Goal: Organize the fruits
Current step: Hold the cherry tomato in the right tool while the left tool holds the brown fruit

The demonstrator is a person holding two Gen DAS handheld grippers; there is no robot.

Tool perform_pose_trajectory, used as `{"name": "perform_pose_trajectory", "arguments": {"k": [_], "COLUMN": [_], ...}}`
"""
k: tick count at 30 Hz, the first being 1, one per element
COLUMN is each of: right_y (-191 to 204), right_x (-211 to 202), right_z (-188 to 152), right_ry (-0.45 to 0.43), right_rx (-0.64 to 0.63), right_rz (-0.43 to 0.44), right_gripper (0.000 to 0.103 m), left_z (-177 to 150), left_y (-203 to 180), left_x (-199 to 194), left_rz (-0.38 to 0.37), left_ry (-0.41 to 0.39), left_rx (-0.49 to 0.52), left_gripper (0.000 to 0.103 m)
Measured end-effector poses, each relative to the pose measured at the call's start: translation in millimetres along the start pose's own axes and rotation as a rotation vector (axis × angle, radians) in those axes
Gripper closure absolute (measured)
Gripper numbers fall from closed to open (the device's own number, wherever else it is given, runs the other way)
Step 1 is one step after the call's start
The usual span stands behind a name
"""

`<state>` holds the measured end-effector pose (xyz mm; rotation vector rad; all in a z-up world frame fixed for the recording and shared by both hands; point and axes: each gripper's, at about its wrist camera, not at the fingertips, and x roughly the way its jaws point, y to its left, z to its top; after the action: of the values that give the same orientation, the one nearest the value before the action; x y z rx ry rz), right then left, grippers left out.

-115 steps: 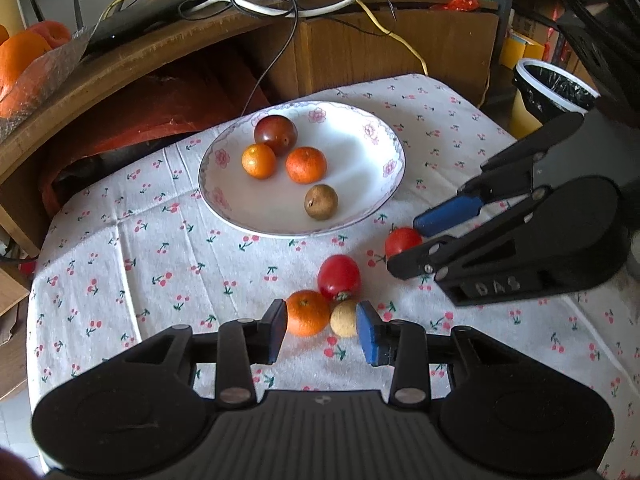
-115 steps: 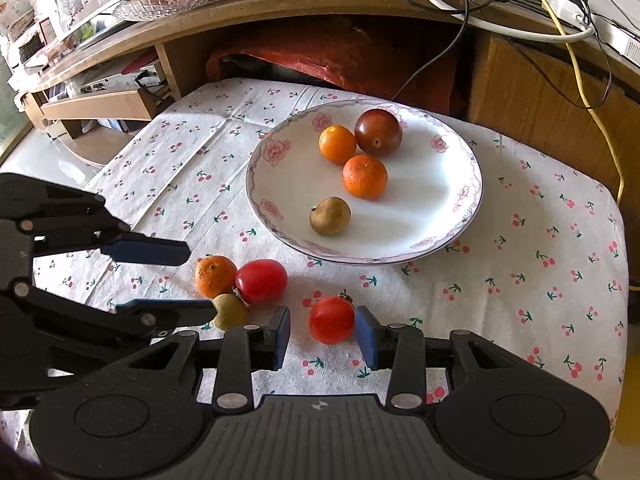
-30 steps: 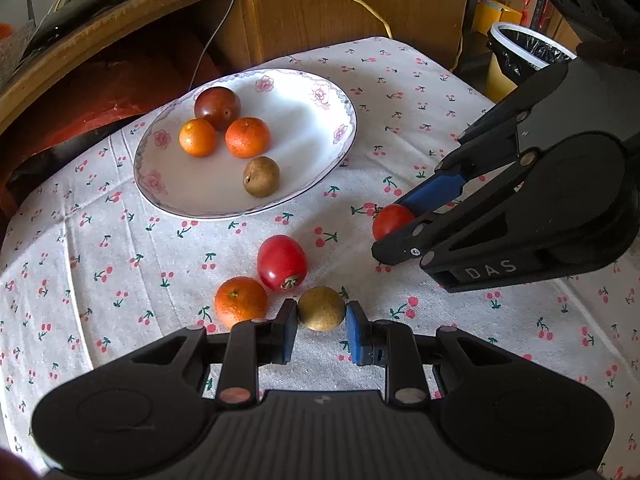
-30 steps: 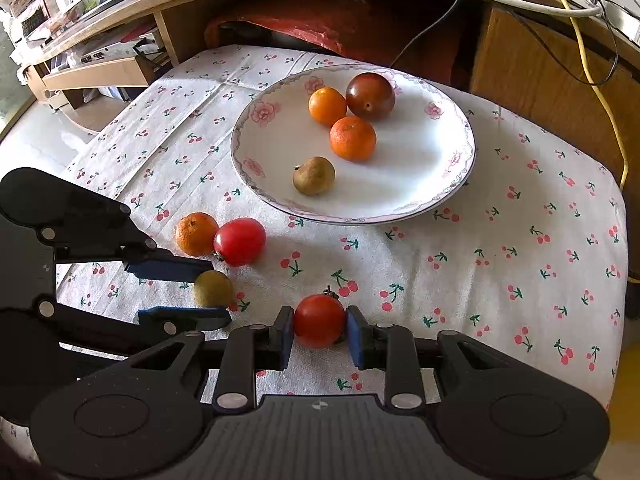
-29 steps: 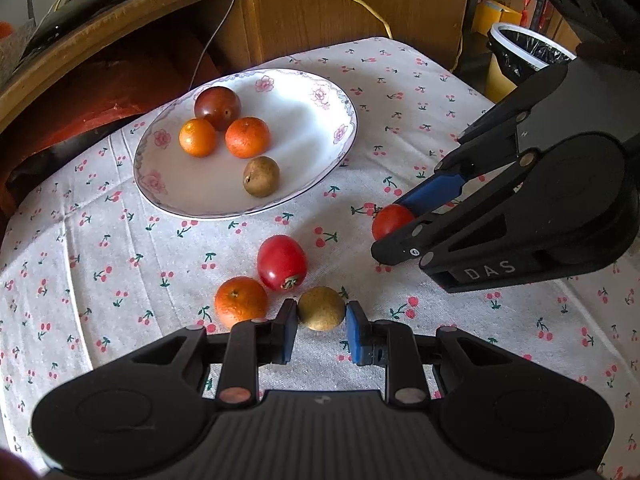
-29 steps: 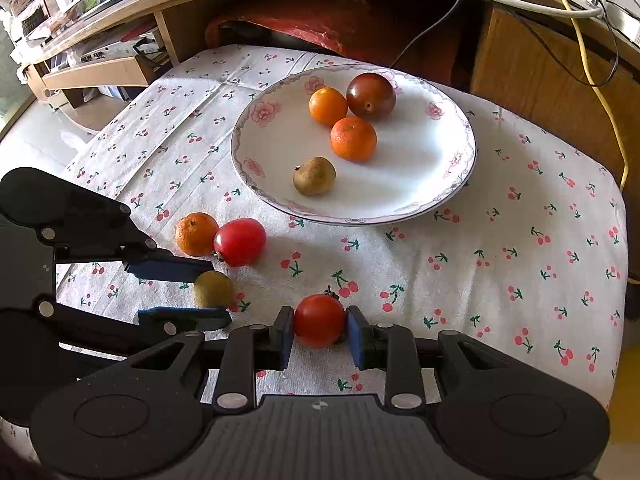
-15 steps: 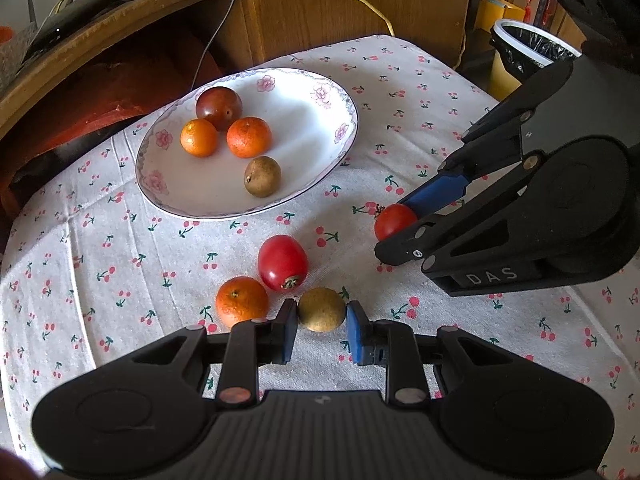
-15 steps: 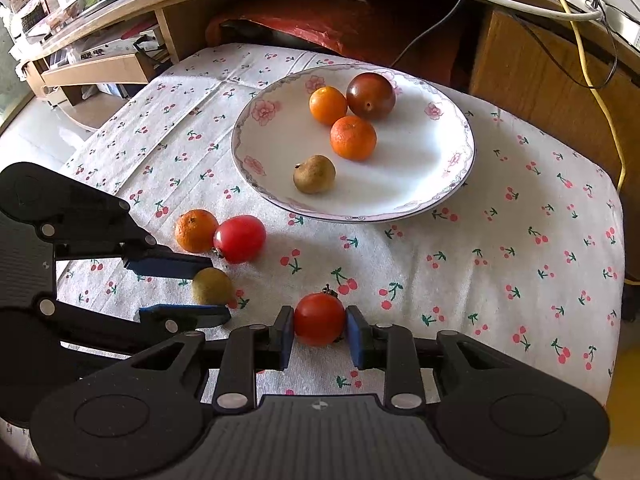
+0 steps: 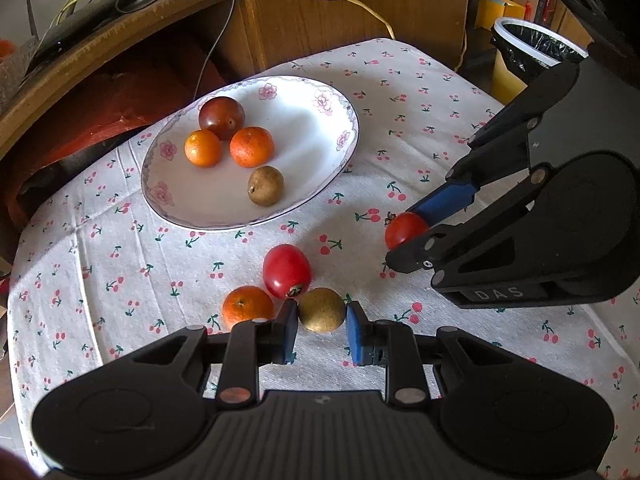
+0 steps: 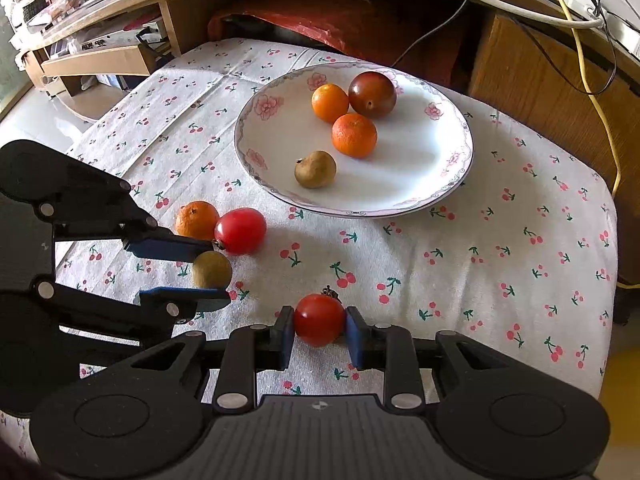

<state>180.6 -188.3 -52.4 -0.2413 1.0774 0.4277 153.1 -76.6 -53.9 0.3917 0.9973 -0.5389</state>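
My left gripper (image 9: 322,332) is shut on a small tan round fruit (image 9: 322,315), seen from the side as the tan fruit (image 10: 211,269). My right gripper (image 10: 319,336) is shut on a small red tomato (image 10: 319,319), which also shows as the red tomato (image 9: 405,229). Both held fruits appear slightly raised off the cloth. Next to the left gripper, an orange (image 9: 247,306) and a larger red tomato (image 9: 286,271) lie on the cherry-print cloth. The white flowered plate (image 9: 320,148) holds a dark plum-coloured fruit (image 9: 221,113), two oranges and one tan fruit (image 9: 265,185).
A wooden desk (image 9: 340,12) with cables and a yellow cord rises behind the table. A bin with a black liner (image 9: 532,46) stands at the far right. The table's right edge (image 10: 608,240) drops off close to the plate. Open cloth lies left of the plate (image 10: 168,120).
Since 3.8 s ago both grippers have shut on their fruits, left on the tan one, right on the small tomato. Over the last second both have risen a little with them.
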Motion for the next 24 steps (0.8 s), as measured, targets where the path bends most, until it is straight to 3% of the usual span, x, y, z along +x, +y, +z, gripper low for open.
{"name": "perform_pose_trajectory", "arguments": {"k": [24], "right_y": [6.7], "right_x": [-12.0], "right_z": [2.3], "right_ry": [-0.029], "right_rx": [-0.009], "right_rz": [0.002], "right_gripper": [0.081], "left_z": [5.9], "left_y": [-1.8], "left_x": [-3.3], "left_rz": [0.021], "left_ry": [-0.021], "left_rx": [0.009], "left_gripper": [0.069]}}
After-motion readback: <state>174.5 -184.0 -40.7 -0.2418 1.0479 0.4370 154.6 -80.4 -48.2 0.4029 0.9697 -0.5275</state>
